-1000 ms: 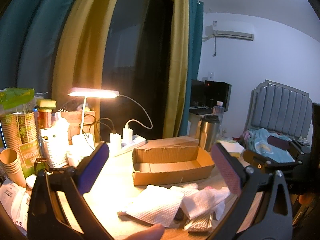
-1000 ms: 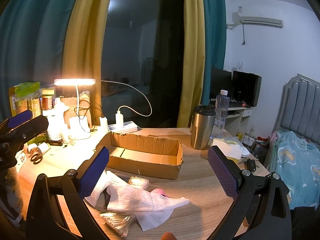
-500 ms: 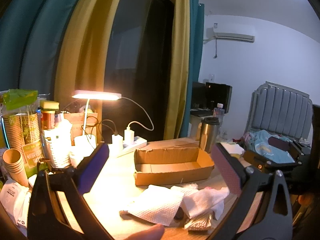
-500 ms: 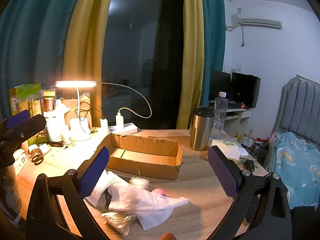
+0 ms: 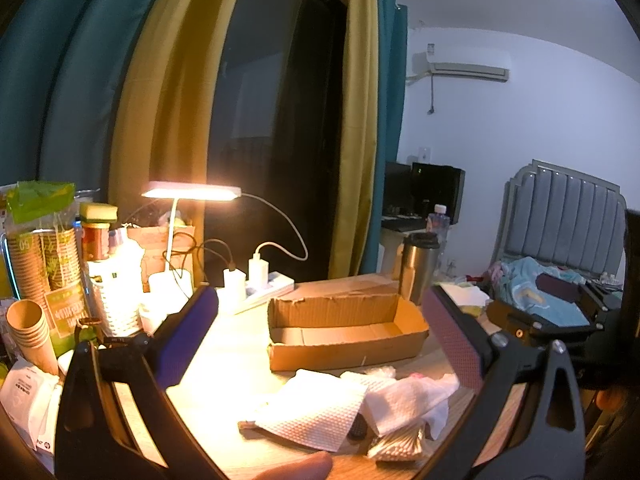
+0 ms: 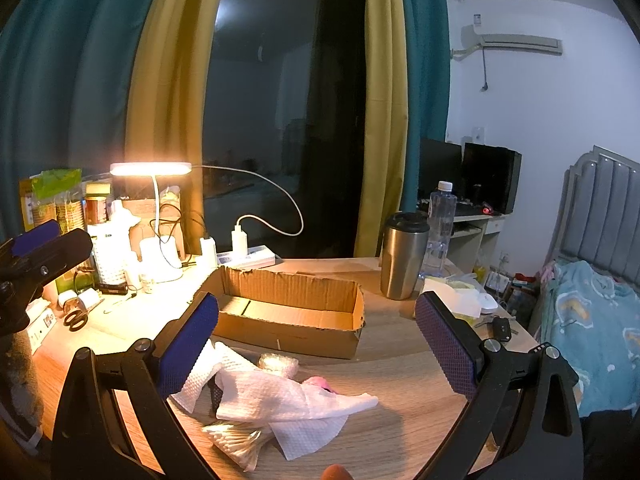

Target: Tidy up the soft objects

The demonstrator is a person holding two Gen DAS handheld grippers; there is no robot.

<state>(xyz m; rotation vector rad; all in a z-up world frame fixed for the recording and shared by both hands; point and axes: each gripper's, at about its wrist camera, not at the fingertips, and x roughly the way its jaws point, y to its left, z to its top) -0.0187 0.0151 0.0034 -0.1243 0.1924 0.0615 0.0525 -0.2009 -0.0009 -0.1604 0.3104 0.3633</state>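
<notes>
Left tool wide, holding nothing, above table. Right tool wide too, nothing between fingers. White paper towels heaped on table, just in front of cardboard box. Lamp lit.

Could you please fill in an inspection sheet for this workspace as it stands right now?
Surface: wooden table, lit by a desk lamp.
Job's things: white paper towels, a pack of cotton swabs and a pink item heaped in front of an empty cardboard box.
Clutter: steel tumbler, water bottle, scissors, paper cups.
Grippers: left gripper and right gripper open, holding nothing.
Cables: white charger lead running to a power strip.
Surroundings: curtains, dark window, bed.
</notes>
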